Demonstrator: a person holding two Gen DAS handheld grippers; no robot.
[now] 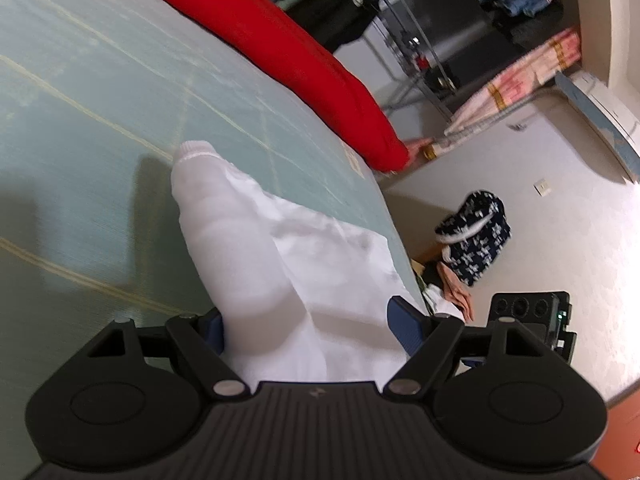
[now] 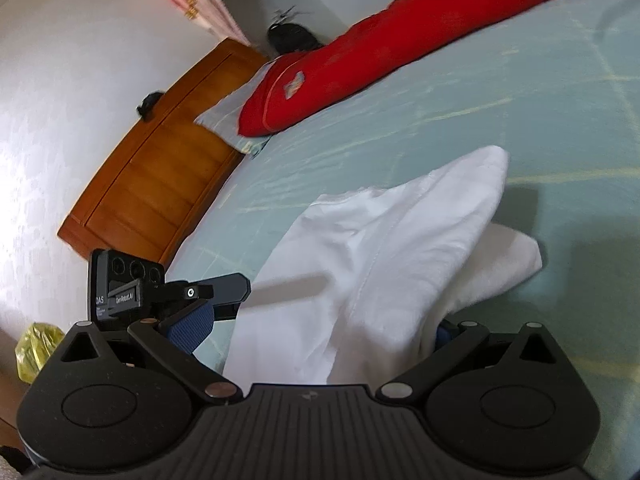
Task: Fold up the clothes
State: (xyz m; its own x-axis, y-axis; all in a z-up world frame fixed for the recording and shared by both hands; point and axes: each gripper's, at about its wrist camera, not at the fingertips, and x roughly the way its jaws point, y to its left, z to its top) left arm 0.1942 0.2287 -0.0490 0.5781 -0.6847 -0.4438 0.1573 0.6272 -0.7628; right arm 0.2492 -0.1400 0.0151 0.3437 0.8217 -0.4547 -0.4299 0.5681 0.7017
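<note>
A white long-sleeved garment (image 1: 280,248) is bunched between the wide-apart blue pads (image 1: 404,328) of my left gripper (image 1: 310,320). Its sleeve and ribbed cuff (image 1: 194,152) reach forward above the pale green bedsheet (image 1: 100,80) and cast a shadow on it. In the right wrist view the same garment (image 2: 380,240) rises like a tent over my right gripper (image 2: 318,328). It covers the right finger, and a strip of sheet shows beside the left pad (image 2: 192,328). Both sets of jaws stand wide. The left gripper's housing (image 2: 124,288) is close on the left there.
A long red cushion (image 1: 280,48) lies along the far side of the bed. A wooden headboard (image 2: 160,168) stands against the wall. On the floor past the bed edge are a dark patterned bag (image 1: 476,236), a metal rack (image 1: 420,60) and a yellow bag (image 2: 36,344).
</note>
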